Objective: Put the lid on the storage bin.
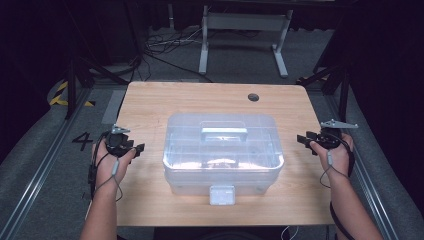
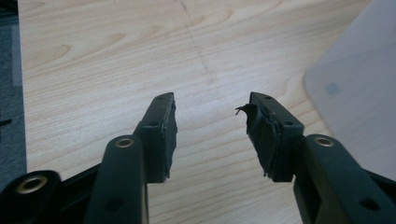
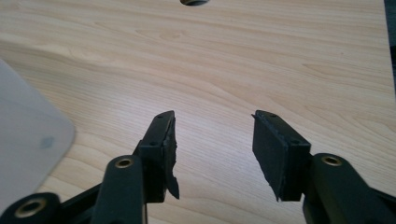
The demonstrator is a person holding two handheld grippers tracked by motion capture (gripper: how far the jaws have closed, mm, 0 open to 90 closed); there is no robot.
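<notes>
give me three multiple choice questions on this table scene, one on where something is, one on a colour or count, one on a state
1. Where does the clear plastic box stand on the table?
A. about the middle, between the two grippers
B. at the far left corner
C. on the floor beside it

2. How many handles does the box lid show on top?
A. none
B. one
C. three

3. How do the jaws of the left gripper and the right gripper stand?
A. both clamped on the box
B. one shut, one open
C. both open with nothing between them

Answers:
1 A, the high view shows the box centred with a gripper on either side of it.
2 B, a single handle lies across the middle of the lid.
3 C, each gripper view shows bare wood between the spread jaws.
</notes>
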